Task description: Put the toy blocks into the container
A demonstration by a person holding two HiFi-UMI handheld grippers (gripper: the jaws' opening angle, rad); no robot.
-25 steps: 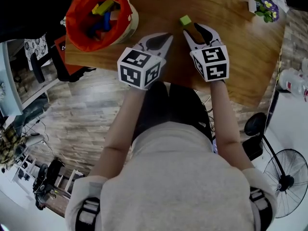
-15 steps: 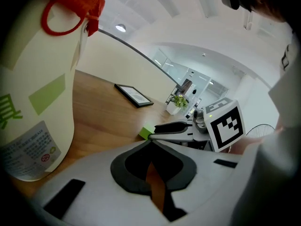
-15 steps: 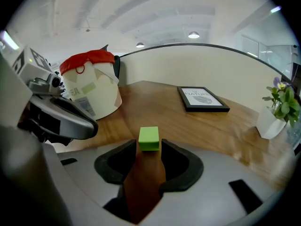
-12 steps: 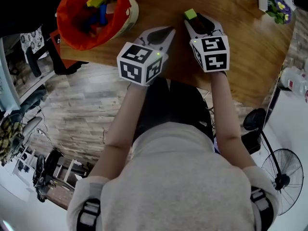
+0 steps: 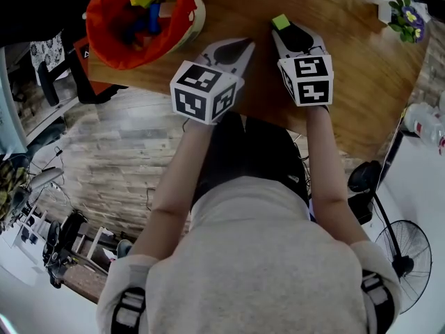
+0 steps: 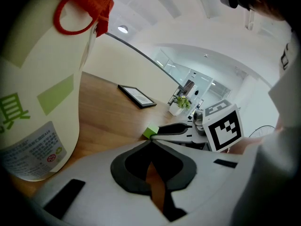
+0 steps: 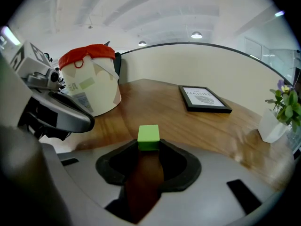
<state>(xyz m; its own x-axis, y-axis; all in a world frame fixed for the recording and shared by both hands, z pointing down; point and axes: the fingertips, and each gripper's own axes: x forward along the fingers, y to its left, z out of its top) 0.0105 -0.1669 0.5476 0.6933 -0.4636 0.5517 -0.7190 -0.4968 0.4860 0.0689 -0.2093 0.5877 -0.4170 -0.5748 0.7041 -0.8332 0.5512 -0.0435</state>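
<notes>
Green block (image 7: 148, 136) sits on the table (image 5: 361, 82), flat on one face, well right of the container (image 5: 193, 19). It is a cube, so no long axis to speak of; one face is square toward the right gripper (image 7: 148, 149), top face level. That gripper is at the block's near side with its tips just beside the two flanks, jaws part open and closing. Block is at the very tips, not clearly pinched, not lifted

Idle left gripper (image 5: 241, 47) is between container and block, nearer the table's near edge, jaws together, nothing in them. Container is far left with an orange liner (image 5: 104, 33); several blocks (image 5: 147, 7) are inside

Step in hand, by my reading: pick-up of this block. Next move calls for a firm squeeze further onto the faces, a lift above the rim, a carry left, and release over the opening

Framed picture (image 7: 204, 99) and potted plant (image 5: 403, 11) are far right, off that path
</notes>
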